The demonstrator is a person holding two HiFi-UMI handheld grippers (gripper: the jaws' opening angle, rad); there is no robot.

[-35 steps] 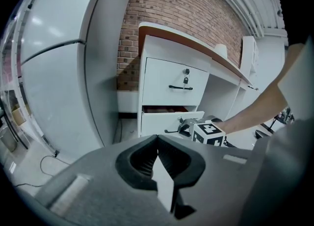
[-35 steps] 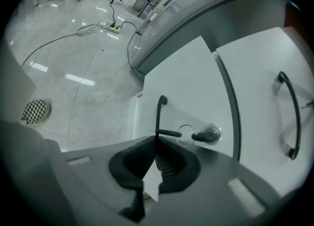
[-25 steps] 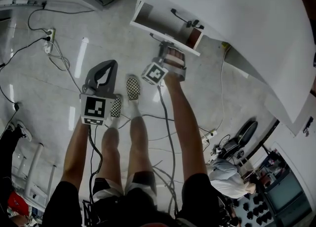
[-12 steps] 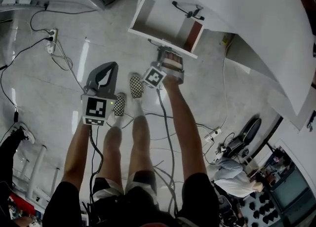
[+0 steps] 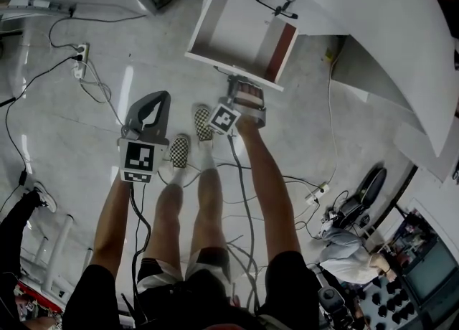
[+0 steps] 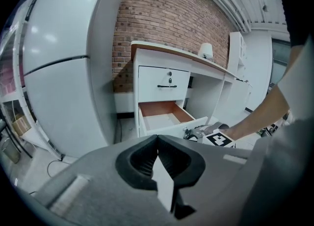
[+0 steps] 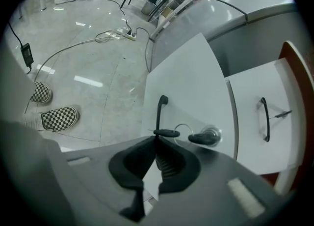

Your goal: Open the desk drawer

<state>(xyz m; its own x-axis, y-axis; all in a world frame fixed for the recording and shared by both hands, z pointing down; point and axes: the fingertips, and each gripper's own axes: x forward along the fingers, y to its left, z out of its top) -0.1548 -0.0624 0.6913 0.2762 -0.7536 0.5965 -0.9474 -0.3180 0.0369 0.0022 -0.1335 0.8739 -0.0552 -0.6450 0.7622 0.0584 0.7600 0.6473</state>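
— While the right gripper (image 7: 156,140) clamps the handle (image 7: 158,114), where's the drawer (image 5: 233,34)?
— Partly out beneath the desktop (image 5: 344,2); a straight, level pull should avoid binding. Left gripper (image 6: 157,139) hangs closed, empty.

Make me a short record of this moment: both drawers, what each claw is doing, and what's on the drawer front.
lower drawer: pulled out of the desk, no contents visible
upper drawer: closed
right claw: shut on the lower drawer's black handle
left claw: shut, holding nothing, held away from the desk
key: in the lock on the lower drawer's front, beside the handle, with a ring hanging from it
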